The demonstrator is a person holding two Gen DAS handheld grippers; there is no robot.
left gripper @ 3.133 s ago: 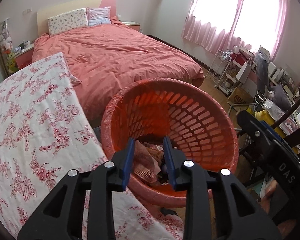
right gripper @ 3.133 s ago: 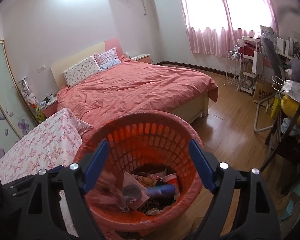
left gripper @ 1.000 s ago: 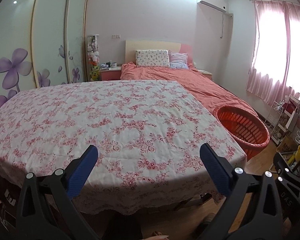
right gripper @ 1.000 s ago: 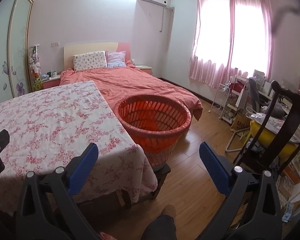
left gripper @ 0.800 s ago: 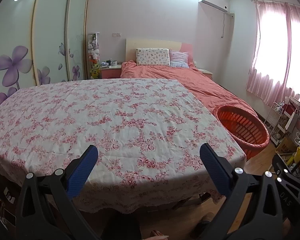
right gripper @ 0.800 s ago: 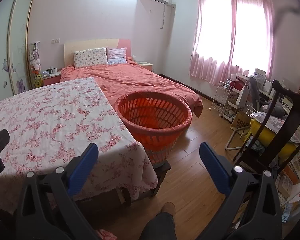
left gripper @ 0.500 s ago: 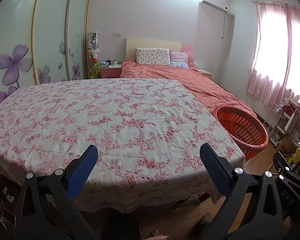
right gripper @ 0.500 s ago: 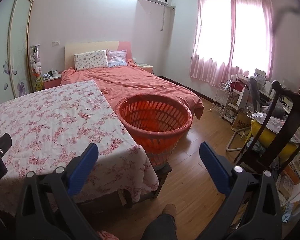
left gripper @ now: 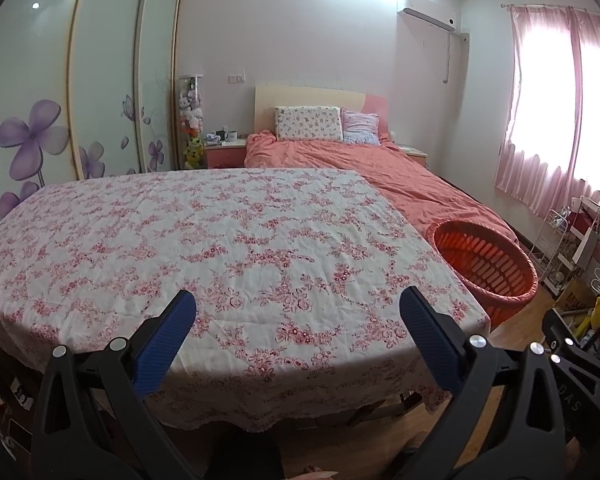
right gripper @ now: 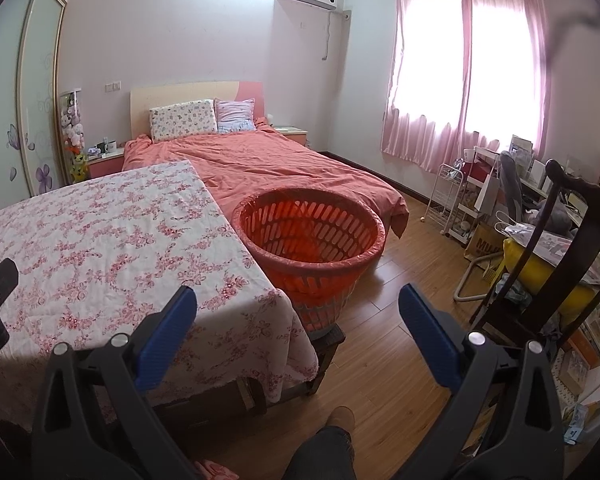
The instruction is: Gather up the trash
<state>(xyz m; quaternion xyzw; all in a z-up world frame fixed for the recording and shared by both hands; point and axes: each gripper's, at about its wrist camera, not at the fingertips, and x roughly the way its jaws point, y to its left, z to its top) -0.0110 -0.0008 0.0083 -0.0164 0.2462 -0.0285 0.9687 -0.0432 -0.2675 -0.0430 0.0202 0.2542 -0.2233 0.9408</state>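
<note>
My left gripper hangs over the near edge of the table, jaws spread wide and holding nothing; the flowered tablecloth lies bare from edge to edge in this view. My right gripper is likewise spread wide and empty, aimed past the table's near right corner toward the orange basket, which stands on a low stool just beside the table's right edge, between table and bed. No loose trash shows on the tabletop or on the wood floor nearby; the basket's contents are hidden by its wall from here, so I cannot say how full it is. I judge the step in hand to be a check for remaining litter. To do it well, I would sweep both cameras slowly along each table edge and the floor under the cloth's hem, keep the jaws wide for a quick pick, and steer clear of the dark chair at my right.
</note>
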